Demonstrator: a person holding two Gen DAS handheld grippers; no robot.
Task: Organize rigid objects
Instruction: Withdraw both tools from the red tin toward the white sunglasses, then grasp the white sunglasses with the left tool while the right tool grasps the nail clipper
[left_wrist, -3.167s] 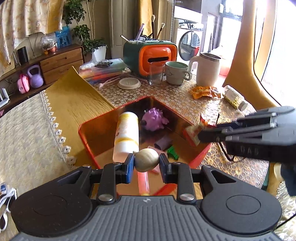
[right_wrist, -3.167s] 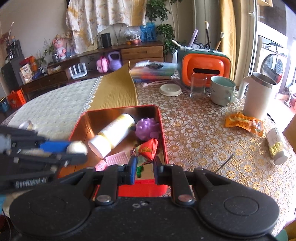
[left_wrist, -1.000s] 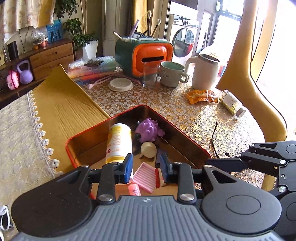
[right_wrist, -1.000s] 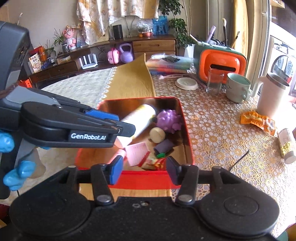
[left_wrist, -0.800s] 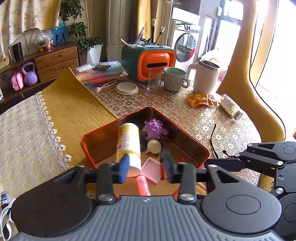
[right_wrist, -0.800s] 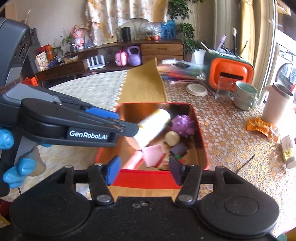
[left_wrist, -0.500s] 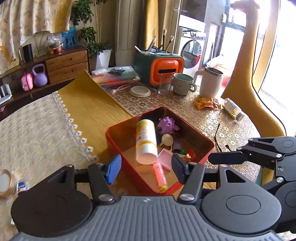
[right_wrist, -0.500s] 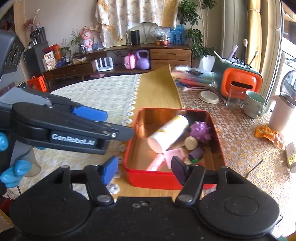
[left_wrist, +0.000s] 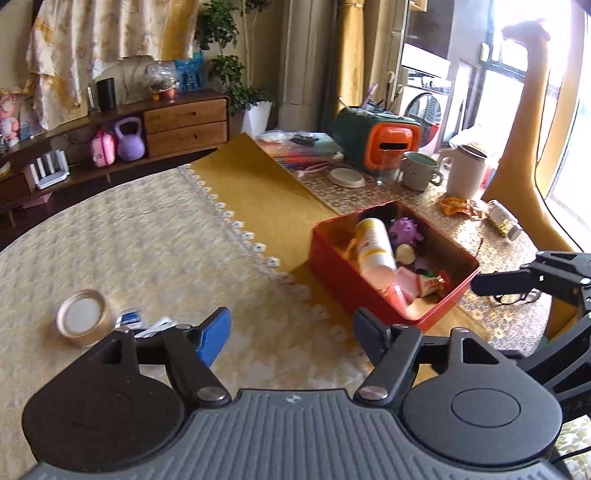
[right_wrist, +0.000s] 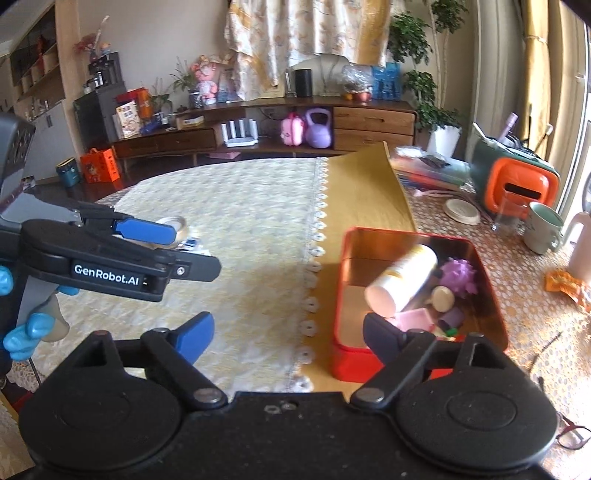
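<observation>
A red tin box (left_wrist: 343, 275) (right_wrist: 345, 363) stands on the yellow cloth. It holds a white and yellow bottle (left_wrist: 373, 247) (right_wrist: 404, 280), a purple spiky ball (left_wrist: 404, 230) (right_wrist: 460, 275), a cream egg-shaped piece (left_wrist: 404, 254) (right_wrist: 442, 298), a pink card (right_wrist: 412, 318) and small packets. My left gripper (left_wrist: 291, 334) is open and empty, above the lace cloth left of the box. My right gripper (right_wrist: 284, 336) is open and empty, at the box's near left corner. A round gold lid (left_wrist: 82, 322) and a small blue and white packet (left_wrist: 130, 320) lie on the lace cloth.
At the back right stand an orange and green holder (left_wrist: 380, 142), a glass (right_wrist: 508, 214), a green mug (left_wrist: 419, 175), a white jug (left_wrist: 466, 175) and a white disc (left_wrist: 347, 177). An orange wrapper (left_wrist: 460, 206), a small jar (left_wrist: 504, 223) and glasses (right_wrist: 570, 435) lie on the patterned cloth.
Both grippers let go of their pieces into the box, opened wide and drew back and to the left. The egg-shaped piece now lies in the box.
</observation>
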